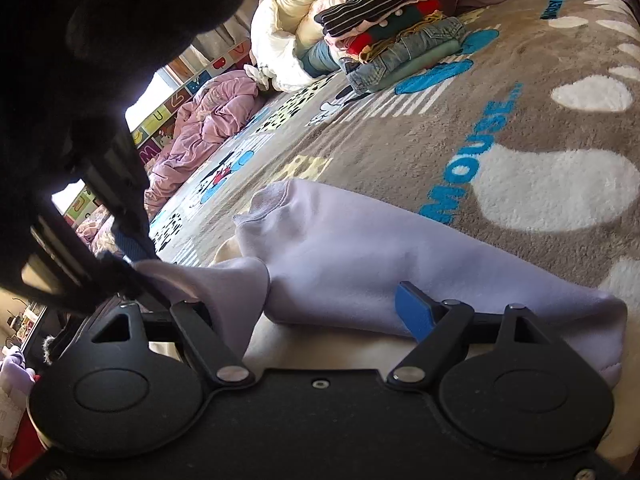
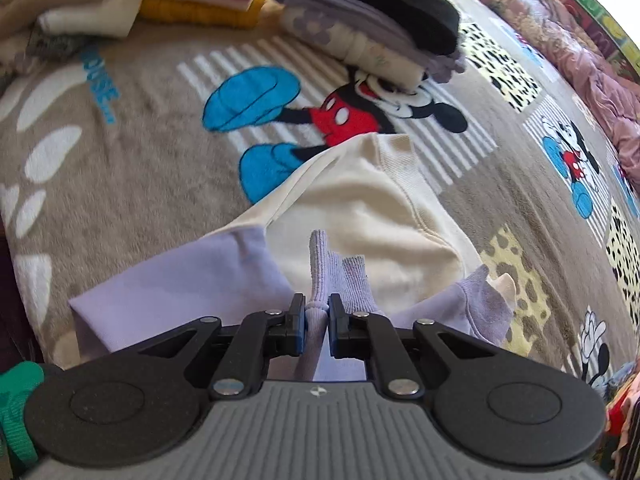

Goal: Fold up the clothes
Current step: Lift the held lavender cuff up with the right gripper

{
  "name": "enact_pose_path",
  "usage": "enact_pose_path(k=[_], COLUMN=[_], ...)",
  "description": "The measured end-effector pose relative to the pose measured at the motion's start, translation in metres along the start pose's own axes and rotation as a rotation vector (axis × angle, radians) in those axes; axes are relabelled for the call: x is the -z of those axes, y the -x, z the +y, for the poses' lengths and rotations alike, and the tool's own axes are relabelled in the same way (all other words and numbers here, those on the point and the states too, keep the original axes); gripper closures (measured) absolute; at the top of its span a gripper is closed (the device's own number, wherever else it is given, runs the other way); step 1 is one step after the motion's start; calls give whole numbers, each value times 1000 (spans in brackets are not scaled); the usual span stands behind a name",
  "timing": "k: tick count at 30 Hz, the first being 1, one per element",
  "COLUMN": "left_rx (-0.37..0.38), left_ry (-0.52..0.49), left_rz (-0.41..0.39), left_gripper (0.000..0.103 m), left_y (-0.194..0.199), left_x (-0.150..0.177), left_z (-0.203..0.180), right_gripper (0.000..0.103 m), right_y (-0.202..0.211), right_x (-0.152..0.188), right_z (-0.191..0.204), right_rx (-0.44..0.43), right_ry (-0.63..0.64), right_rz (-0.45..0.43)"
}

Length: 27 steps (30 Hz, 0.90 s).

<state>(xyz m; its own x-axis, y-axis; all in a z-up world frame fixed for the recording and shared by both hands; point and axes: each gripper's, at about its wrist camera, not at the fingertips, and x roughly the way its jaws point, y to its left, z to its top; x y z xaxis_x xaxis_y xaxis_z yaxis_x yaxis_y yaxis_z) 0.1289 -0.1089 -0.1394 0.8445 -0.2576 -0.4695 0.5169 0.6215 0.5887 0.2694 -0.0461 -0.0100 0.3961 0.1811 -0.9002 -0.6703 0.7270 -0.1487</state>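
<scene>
A: Where was the garment?

B: The lavender-and-cream sweatshirt [image 2: 360,216] lay on the bed, spread over the grey cartoon-mouse blanket [image 2: 120,152]. Its cream body faced up in the right wrist view, with lavender sleeves to either side.

A: And the right gripper [image 2: 316,320]?

B: Its jaws were closed on a ribbed lavender cuff [image 2: 320,264], pinched between the blue pads, and the cuff stood up past the fingertips.

A: The left gripper [image 1: 304,308]?

B: Its jaws stood wide apart, pressing on nothing. One blue pad showed against a lavender sleeve [image 1: 360,264] lying across in front of it; whether it touched the cloth I couldn't tell. The other finger was partly hidden behind a fold.

A: Anything else on the bed?

B: A stack of folded clothes [image 1: 392,32] sat farther back in the left view, beside a pale heaped duvet [image 1: 288,28]. The right view showed another folded pile [image 2: 380,28] just beyond the sweatshirt.
</scene>
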Motion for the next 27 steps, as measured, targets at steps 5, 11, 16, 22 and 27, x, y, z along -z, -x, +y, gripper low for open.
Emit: enact_pose_path(k=[5, 11, 16, 22, 27], left_rx=[-23, 11, 96, 178, 200], left_ry=[20, 118, 289, 898, 1111], left_rz=[-7, -55, -138, -223, -168], left_gripper=[21, 21, 21, 27, 42], left_y=[6, 31, 77, 108, 99], left_x=[2, 11, 33, 117, 154], left_z=[6, 29, 71, 171, 186], right_gripper=[90, 91, 91, 91, 91], right_y=[29, 46, 48, 59, 72], right_x=[38, 106, 141, 147, 157], right_z=[-41, -74, -85, -98, -99], right_rx=[-65, -147, -181, -169, -175], right_ry=[-270, -621, -785, -826, -835], right_rz=[-210, -461, -583, -651, -705])
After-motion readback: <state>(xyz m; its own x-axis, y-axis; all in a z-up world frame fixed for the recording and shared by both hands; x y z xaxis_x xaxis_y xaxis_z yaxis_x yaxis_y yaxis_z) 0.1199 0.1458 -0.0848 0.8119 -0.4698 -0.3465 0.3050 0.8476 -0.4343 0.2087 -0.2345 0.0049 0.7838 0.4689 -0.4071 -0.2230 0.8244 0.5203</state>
